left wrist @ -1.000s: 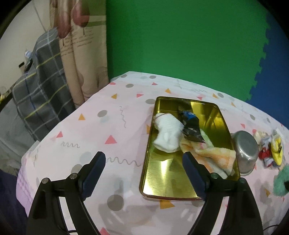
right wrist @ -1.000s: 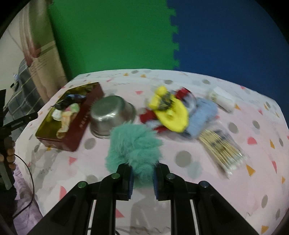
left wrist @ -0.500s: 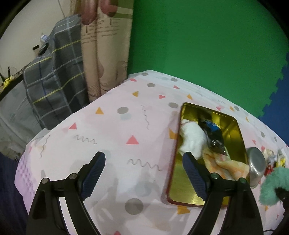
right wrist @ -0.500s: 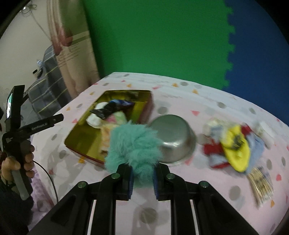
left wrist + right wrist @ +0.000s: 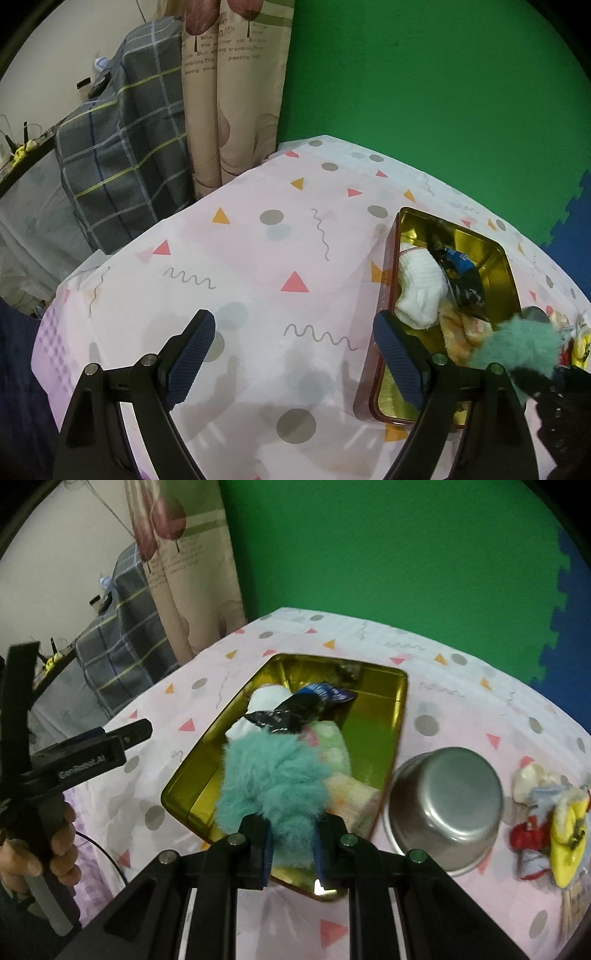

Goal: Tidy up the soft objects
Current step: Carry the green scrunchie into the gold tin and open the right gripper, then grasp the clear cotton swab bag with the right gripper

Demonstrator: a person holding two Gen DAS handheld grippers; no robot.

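Here, counter (image 5: 258, 266) wore pink patterned cloth. Gold tray (image 5: 384, 716) lay on it, holding white sock (image 5: 419, 288), dark wrapper (image 5: 295, 709), pastel towel (image 5: 336, 753). Steel bowl (image 5: 443, 805) sat just beside tray. Right gripper (image 5: 292, 843) fingers pinched teal fluffy toy (image 5: 269, 775) above tray's near end. Left gripper (image 5: 293, 356) fingers spread wide, holding nothing, over bare cloth beside tray.

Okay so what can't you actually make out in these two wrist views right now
- Right wrist view: the teal fluffy toy covers the near part of the gold tray, so whether it touches the tray is unclear.
- Left wrist view: the metal bowl is almost fully hidden behind that toy.
- Right wrist view: the pile with the yellow item is blurred and cut by the frame edge.
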